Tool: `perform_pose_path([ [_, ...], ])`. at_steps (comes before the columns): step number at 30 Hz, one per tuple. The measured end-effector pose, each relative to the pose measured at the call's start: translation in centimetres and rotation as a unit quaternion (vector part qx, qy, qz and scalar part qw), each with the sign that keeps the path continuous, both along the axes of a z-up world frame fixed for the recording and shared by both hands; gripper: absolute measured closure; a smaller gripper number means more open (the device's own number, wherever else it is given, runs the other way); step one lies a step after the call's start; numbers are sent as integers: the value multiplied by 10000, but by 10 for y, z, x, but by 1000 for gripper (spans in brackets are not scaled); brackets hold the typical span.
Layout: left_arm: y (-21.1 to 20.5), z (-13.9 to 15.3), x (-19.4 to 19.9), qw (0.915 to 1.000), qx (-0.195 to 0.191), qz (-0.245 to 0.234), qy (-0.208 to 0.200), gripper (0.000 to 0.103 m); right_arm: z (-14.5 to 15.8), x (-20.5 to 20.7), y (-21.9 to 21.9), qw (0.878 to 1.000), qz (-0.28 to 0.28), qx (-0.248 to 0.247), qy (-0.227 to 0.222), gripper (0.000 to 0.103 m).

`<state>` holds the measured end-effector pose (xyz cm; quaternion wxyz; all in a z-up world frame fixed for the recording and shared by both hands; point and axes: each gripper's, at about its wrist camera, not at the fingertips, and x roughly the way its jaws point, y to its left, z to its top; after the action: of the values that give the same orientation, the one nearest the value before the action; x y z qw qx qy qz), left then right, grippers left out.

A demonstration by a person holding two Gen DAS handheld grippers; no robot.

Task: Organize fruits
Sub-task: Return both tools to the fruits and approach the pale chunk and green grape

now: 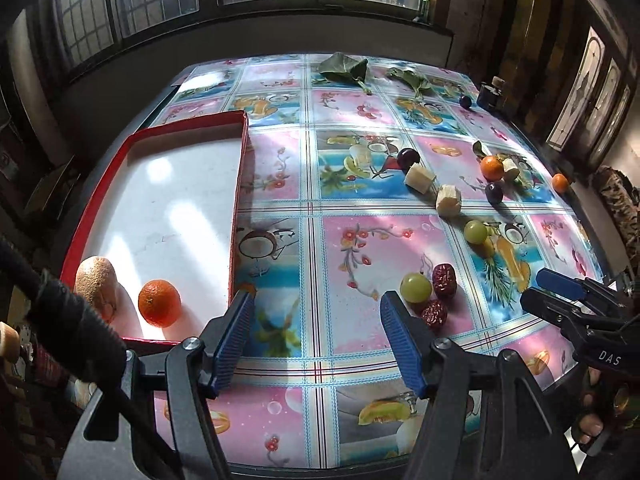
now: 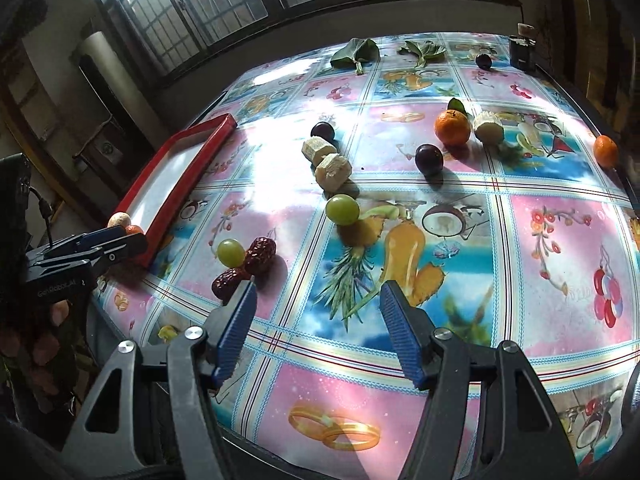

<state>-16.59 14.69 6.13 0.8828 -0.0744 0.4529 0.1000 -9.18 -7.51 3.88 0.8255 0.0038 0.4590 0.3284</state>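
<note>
Left tongs [image 1: 318, 340]: released, blue pads spread with nothing between them, hanging over the tabletop [image 1: 352, 352] just beside the tray's near right corner.
Right tongs [image 2: 318, 336]: released, pads apart and empty, above a printed pineapple on the cloth.
Dates: one date [image 1: 434, 314] just ahead of the left tongs' right pad, the second date [image 1: 444, 280] a little beyond it; in the right wrist view the nearer one sits at the tip of the right tongs' left pad.
Near grape [image 1: 416, 287]: green, touching the dates on their left side, right ahead of the left tongs' right pad.
Tray [image 1: 240, 200]: red-rimmed, white floor, ahead and left of the left tongs.
Tray contents: an orange [image 1: 159, 303] and a pale brown fruit [image 1: 96, 282] side by side at the near end, left of the left tongs.
Far grape [image 2: 342, 209]: green, farther ahead of the right tongs, alone on the cloth.
Pale chunks: two cut pieces [image 2: 333, 171] in a row beyond that grape, a dark plum [image 2: 322, 131] behind them.
Right-hand group: a second plum [image 2: 429, 159], an orange with a leaf [image 2: 452, 126] and another pale piece [image 2: 488, 126], ahead of the right tongs.
Edge orange [image 2: 605, 151]: far right, near the tabletop edge.
Far end: two leaves [image 2: 356, 53], a third plum [image 2: 483, 61] and a dark jar [image 2: 522, 52].
</note>
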Motion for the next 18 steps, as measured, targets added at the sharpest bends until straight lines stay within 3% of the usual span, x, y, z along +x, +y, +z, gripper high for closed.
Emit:
perform_pose_path([
  [12,-8,-1,27,9998,-207,-53,40,38,-1,18,0,9998,-179,-92,-20,38],
  [18,-3,-1,48,9988,-492,-52,47,38,-3,34,23,9997,23,-229,-78,48],
])
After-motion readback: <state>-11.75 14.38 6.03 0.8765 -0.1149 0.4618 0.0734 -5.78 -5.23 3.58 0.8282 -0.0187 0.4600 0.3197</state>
